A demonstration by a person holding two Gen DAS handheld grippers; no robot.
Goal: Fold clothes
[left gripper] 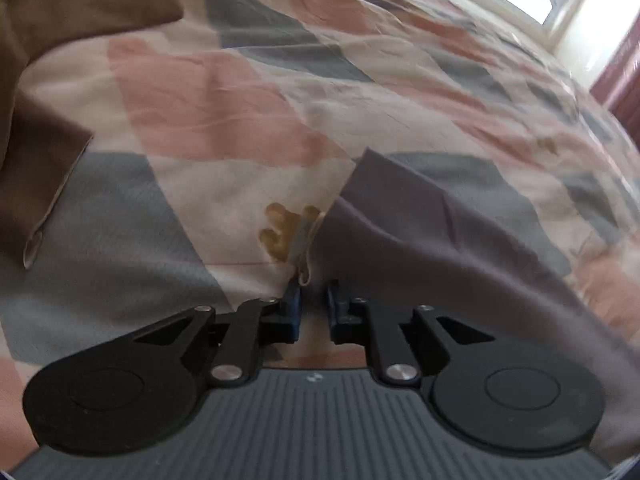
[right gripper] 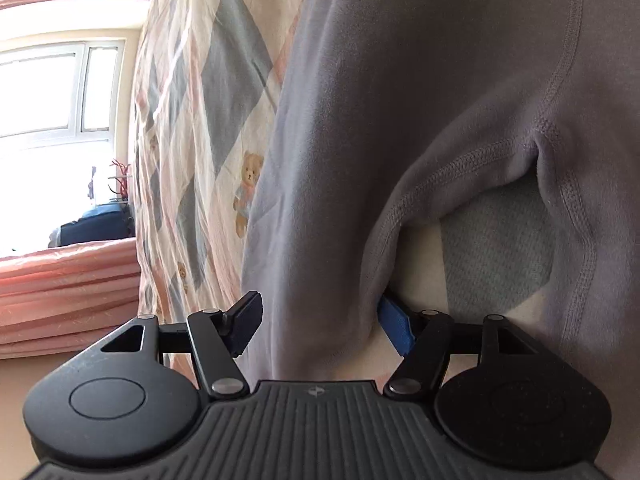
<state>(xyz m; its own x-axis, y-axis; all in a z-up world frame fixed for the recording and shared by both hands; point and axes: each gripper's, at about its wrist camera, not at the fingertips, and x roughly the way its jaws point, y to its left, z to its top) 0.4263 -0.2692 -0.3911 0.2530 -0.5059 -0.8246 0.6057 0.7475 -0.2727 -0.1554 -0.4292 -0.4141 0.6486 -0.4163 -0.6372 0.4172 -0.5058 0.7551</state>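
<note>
Left wrist view, bed: wide patchwork bedspread of pink, grey and cream cotton [left gripper: 208, 112], creased; loose enough to be dragged along under a fold.
Grey garment: soft lavender-grey fleece top [right gripper: 400, 100], spread on the bedspread, a seamed sleeve or opening gaping near the right tool; likely to sag and fold crooked if lifted by one layer only.
Brown garment: brown knit piece with pale lining [left gripper: 44, 168], lying well apart at the left edge; little risk, untouched.
Right gripper [right gripper: 320, 320]: jaws spread wide, grey fleece bulging between them, not pinched; risk of closing on too thick a bunch.
Left gripper [left gripper: 314, 312]: jaws a small gap apart, a cream hem edge [left gripper: 304, 272] just at the tips; whether caught, unclear; could snag bedspread instead of garment.
</note>
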